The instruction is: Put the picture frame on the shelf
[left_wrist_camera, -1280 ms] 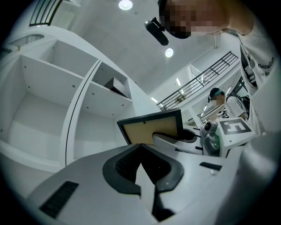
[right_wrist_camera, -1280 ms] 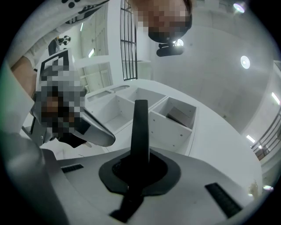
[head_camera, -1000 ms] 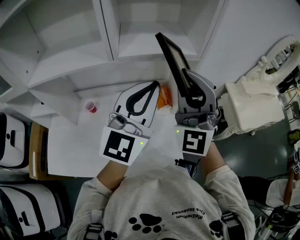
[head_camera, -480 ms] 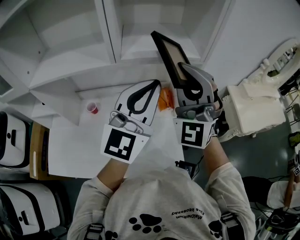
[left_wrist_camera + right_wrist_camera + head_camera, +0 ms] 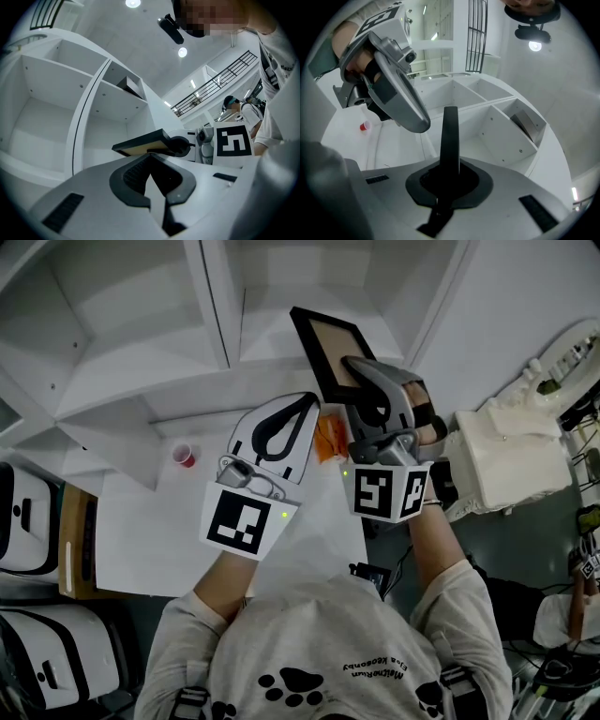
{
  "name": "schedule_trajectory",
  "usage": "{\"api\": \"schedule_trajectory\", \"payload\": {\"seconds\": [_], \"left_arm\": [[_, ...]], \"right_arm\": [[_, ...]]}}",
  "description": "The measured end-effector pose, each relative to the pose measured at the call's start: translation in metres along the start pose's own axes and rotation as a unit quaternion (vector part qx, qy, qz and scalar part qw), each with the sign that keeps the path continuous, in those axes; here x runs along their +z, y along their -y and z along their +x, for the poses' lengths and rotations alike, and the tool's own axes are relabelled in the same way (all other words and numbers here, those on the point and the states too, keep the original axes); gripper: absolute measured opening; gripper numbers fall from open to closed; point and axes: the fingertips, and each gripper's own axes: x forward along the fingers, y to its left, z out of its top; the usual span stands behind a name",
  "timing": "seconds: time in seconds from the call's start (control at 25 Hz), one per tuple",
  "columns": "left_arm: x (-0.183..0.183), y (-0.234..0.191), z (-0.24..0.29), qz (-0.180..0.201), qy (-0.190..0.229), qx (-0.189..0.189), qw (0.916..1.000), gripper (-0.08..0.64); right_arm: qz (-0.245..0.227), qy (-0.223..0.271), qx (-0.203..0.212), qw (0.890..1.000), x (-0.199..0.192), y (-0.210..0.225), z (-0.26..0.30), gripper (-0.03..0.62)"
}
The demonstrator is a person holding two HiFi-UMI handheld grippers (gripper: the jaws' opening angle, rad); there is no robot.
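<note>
My right gripper (image 5: 353, 369) pinches the picture frame (image 5: 328, 345) tight (up near the shelf (image 5: 217, 310)); my left gripper (image 5: 307, 405) is closed on nothing.

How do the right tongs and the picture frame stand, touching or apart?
Touching. The right gripper view shows the right tongs shut on the edge of the picture frame, with no gap between them.

White shelf unit (image 5: 141, 381) standing ahead of the left gripper (image 5: 307, 404) and the right gripper (image 5: 356, 371), white table (image 5: 141, 531) lying under them, grey floor (image 5: 506, 540) showing to their right, round ceiling lamps (image 5: 183, 51) shining above, black railing (image 5: 211, 86) running high up.
</note>
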Motion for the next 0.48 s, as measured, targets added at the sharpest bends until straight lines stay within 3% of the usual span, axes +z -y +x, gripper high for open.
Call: {"api": "schedule_trajectory", "payload": {"seconds": [0.48], "left_arm": [[-0.006,-0.004,0.005,-0.003,-0.006,0.002,1.0000,0.019]], "right_arm": [[-0.063,-0.046,0.077,0.994,-0.016,-0.016,0.028,0.038]]}}
